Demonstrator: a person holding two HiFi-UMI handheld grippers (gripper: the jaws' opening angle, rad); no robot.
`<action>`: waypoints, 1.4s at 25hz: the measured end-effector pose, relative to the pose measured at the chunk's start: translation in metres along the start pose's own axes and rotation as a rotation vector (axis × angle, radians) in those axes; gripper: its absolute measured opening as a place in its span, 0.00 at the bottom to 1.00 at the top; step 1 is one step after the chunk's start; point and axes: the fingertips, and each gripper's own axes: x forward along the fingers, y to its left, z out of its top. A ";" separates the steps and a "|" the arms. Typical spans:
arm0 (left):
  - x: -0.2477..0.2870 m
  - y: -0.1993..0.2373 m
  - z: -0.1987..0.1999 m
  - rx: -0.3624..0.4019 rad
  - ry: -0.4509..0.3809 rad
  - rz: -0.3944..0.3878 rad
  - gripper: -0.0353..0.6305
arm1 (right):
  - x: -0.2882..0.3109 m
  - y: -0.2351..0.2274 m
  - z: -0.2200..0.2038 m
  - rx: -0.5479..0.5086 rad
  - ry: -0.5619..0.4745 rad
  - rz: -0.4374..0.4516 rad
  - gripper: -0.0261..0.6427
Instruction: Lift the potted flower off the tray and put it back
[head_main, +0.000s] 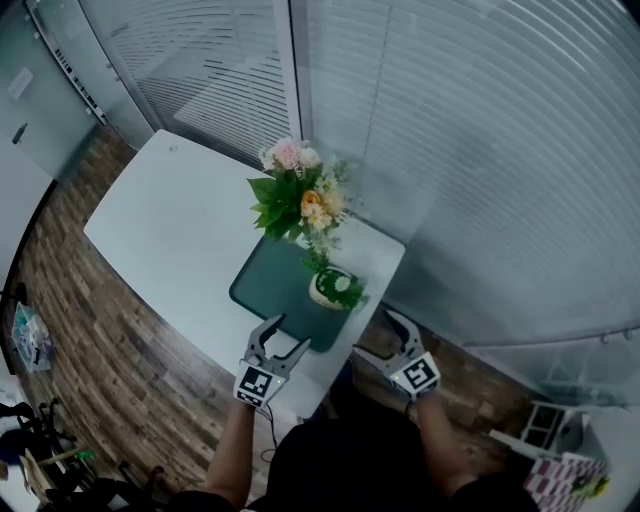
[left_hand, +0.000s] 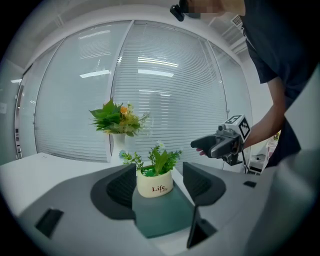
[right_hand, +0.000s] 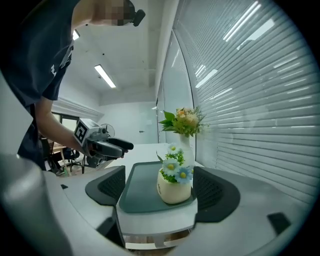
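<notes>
– Pot first: where is it?
– The potted flower (head_main: 335, 288) stands upright on the green tray (head_main: 262, 285), toward the tray's 4 o'clock corner, by the desk (head_main: 170, 230) edge.
– And the grippers?
– The left gripper (head_main: 294, 330) is at the pot's 7 o'clock and the right gripper (head_main: 372, 332) at 5 o'clock. Both gape wide, hold nothing and are short of the pot. Each frames it between its jaws, probably lining up the lift.
</notes>
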 end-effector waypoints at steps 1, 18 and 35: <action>0.004 0.003 -0.004 0.003 0.007 -0.008 0.46 | 0.005 -0.001 -0.002 -0.004 0.006 0.007 0.61; 0.071 0.029 -0.051 0.076 0.135 -0.151 0.46 | 0.075 -0.035 -0.037 0.018 0.072 0.112 0.63; 0.104 0.034 -0.091 0.158 0.256 -0.270 0.47 | 0.119 -0.045 -0.048 -0.049 0.151 0.207 0.64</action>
